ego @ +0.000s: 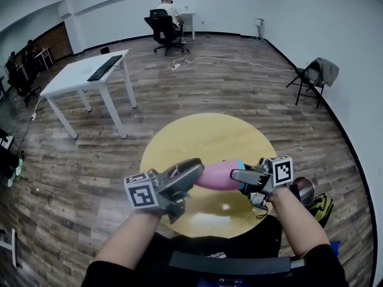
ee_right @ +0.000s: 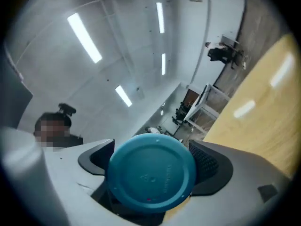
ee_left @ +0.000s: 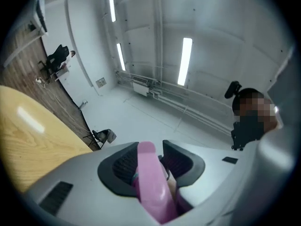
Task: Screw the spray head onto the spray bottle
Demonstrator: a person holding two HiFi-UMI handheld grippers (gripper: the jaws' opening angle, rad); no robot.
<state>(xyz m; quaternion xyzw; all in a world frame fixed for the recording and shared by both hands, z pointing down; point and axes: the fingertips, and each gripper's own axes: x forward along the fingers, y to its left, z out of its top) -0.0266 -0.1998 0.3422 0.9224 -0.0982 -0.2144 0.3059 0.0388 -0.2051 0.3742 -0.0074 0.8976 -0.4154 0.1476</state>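
Round yellow tabletop (ego: 197, 130), left gripper (ego: 190, 173) jaws tight on glossy pink spray head (ee_left: 151, 182), right gripper (ego: 239, 177) on teal-bottomed bottle (ee_right: 150, 171).

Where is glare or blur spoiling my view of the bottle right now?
Head view: walls bend from the wide lens, one glare spot on the table, bottle sharp. Left gripper view: spray head close and soft. Right gripper view: bottle base evenly lit, table streaked with glare.

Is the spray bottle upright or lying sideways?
Sideways: the spray bottle runs level between the left gripper and right gripper, above the table.
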